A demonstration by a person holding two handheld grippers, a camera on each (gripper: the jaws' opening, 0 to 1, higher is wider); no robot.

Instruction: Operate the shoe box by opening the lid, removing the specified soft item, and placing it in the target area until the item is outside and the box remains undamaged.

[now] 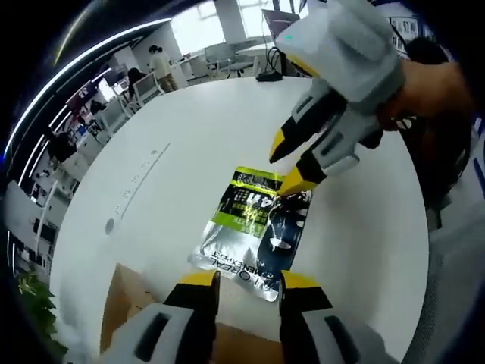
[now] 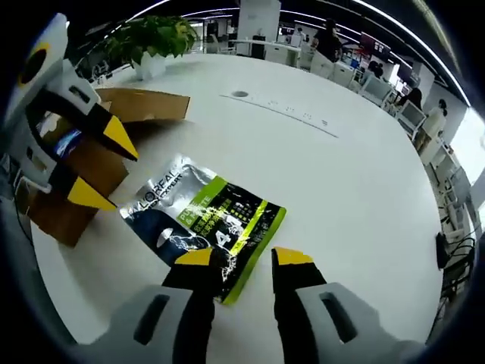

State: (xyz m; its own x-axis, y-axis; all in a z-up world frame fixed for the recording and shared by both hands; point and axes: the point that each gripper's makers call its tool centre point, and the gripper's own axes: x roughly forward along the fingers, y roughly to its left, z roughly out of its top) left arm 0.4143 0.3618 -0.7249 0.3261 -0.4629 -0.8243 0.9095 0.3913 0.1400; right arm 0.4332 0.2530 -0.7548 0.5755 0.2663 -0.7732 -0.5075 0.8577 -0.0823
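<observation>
A soft silver, green and black pouch [image 1: 254,224] lies flat on the white table [image 1: 174,152], outside the open brown cardboard box [image 1: 121,296]. My left gripper [image 1: 250,284] stands open over the box edge, just short of the pouch's near end. My right gripper [image 1: 289,163] reaches in from the upper right, open, its lower tip touching the pouch's far end. In the right gripper view the pouch [image 2: 204,216] lies in front of my open right gripper [image 2: 242,262], whose left jaw overlaps its corner. The left gripper [image 2: 106,167] hovers open above the box [image 2: 144,105].
A potted plant [image 2: 148,38] stands at the table's far edge beyond the box. A round cable port [image 2: 239,94] is set in the tabletop. Office chairs, desks and people fill the room behind. A hand [image 1: 424,83] holds the right gripper.
</observation>
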